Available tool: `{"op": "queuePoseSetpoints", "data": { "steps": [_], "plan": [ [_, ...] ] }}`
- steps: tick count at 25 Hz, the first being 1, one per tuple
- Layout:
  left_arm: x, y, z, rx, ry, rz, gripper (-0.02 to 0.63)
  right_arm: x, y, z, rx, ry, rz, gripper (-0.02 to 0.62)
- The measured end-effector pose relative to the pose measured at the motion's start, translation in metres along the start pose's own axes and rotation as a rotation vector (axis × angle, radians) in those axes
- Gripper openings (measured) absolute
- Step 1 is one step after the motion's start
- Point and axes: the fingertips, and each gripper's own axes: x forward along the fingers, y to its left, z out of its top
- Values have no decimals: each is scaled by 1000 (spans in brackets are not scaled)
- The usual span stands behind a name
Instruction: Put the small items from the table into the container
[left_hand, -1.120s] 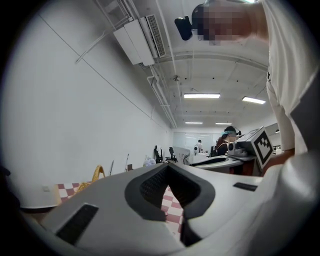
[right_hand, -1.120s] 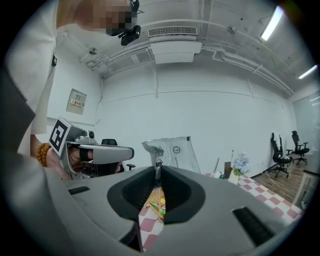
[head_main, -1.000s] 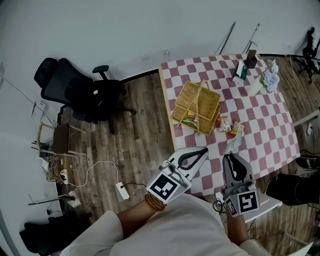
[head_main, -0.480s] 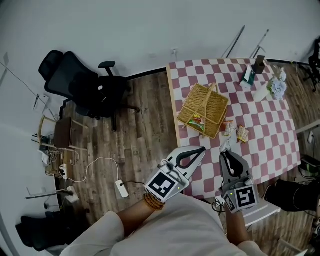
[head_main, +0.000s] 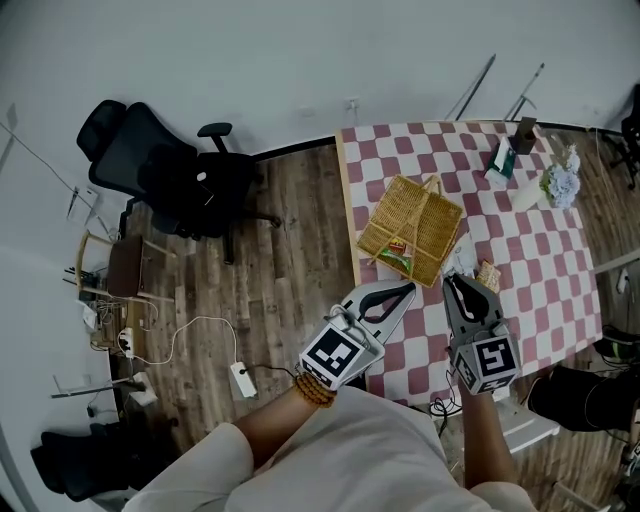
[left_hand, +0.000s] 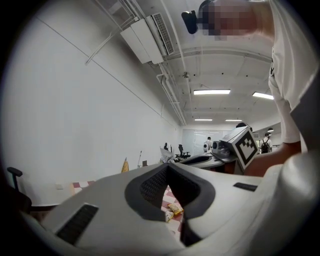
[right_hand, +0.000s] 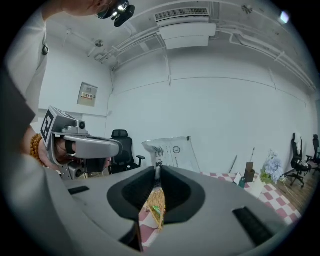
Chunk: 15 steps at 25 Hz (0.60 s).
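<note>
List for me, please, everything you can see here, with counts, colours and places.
Table: one, red-and-white checked cloth, upper right.
Basket: one, tan wicker, on the table.
Green packet: one, green and red, inside the basket.
Snack packets: two, yellowish, on the cloth beside the basket.
Box: one, green and white, table's far end.
Flowers: one bunch, pale blue, far corner.
Office chair: one, black, wooden floor.
Power strip: one, white, floor.
White packet: one, clamped by the right jaws.
Left hand-held gripper: grey, shut, empty.
Right hand-held gripper: grey, shut.
</note>
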Motion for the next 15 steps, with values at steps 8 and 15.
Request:
{"op": "queuePoseSetpoints", "data": {
  "steps": [8,15],
  "plan": [
    [33,34,-22,17,28,0,26,63,-32,-30,-39,133,33,67],
    [64,59,-55,-43,51,-9,26,106,-52,-80,-55,286,60,67]
  ]
}}
